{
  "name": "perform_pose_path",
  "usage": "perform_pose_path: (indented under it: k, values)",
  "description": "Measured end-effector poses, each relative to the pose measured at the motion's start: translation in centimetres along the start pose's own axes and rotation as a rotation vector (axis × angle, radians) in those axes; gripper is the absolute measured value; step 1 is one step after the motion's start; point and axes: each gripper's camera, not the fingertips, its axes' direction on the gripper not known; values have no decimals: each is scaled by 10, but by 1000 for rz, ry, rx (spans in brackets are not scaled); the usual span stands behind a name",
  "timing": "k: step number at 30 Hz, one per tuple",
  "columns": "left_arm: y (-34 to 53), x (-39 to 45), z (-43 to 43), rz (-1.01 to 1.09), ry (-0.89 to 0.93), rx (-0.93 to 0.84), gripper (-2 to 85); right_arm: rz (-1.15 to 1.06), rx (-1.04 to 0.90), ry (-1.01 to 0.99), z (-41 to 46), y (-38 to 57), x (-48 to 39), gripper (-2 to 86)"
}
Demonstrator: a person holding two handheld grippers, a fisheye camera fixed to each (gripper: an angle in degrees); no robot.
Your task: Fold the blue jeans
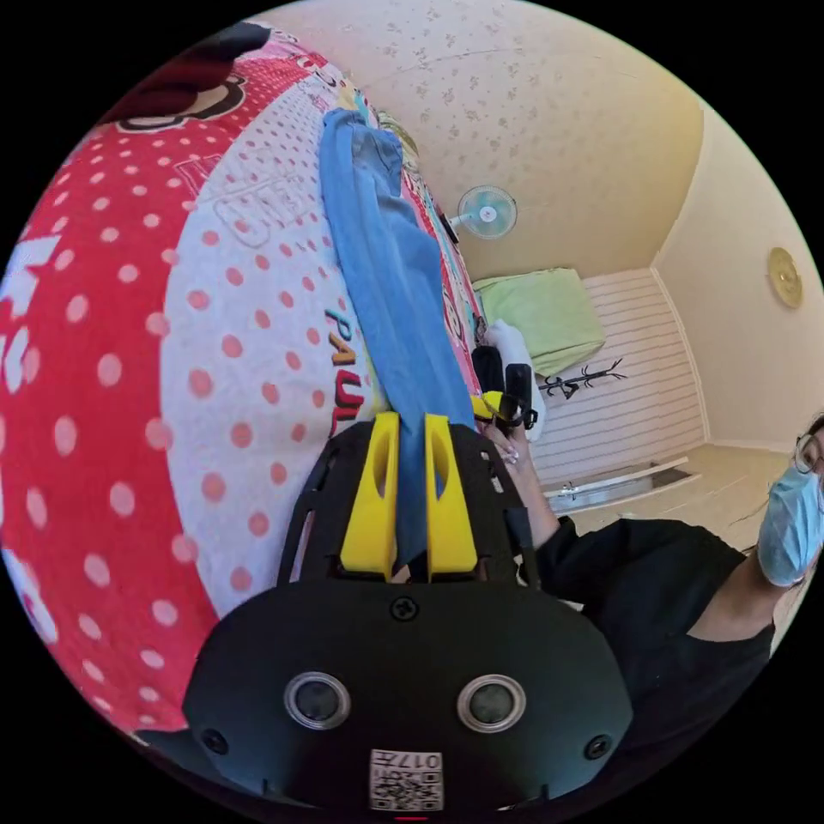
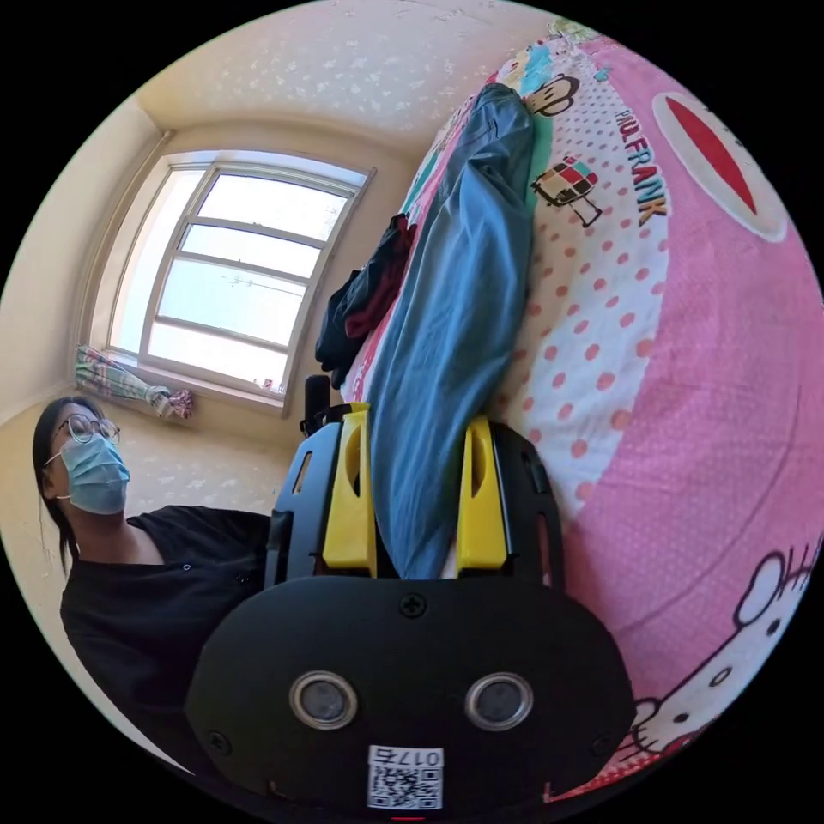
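Observation:
The blue jeans (image 1: 386, 257) lie stretched in a long narrow strip across a bed's cartoon-print sheet (image 1: 240, 343). My left gripper (image 1: 412, 421) is shut on one end of the strip, the denim pinched between its yellow jaws. In the right gripper view the jeans (image 2: 455, 300) run away from my right gripper (image 2: 418, 416). Its jaws stand apart around the bunched denim, with a sliver of sheet (image 2: 687, 343) showing beside one jaw. The right gripper (image 1: 506, 390) also appears in the left gripper view, held by a hand just past the bed's edge.
A person in a black top (image 1: 652, 592) stands beside the bed. A pile of dark clothes (image 2: 365, 300) lies on the bed near the jeans. A wall fan (image 1: 487, 212), a green cloth (image 1: 541, 313) and a window (image 2: 232, 275) are farther off.

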Motion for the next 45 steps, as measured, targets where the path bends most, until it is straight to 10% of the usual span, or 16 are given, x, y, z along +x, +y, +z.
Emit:
perform_pose_path:
  k: [28,45]
  values:
    - [209,367,-155,936,482,515,1,-1018,245,-215,-171,215,-426,9]
    - [-75,265,-62,535,31,381,4,-542,473,107,-165,3,-308,10]
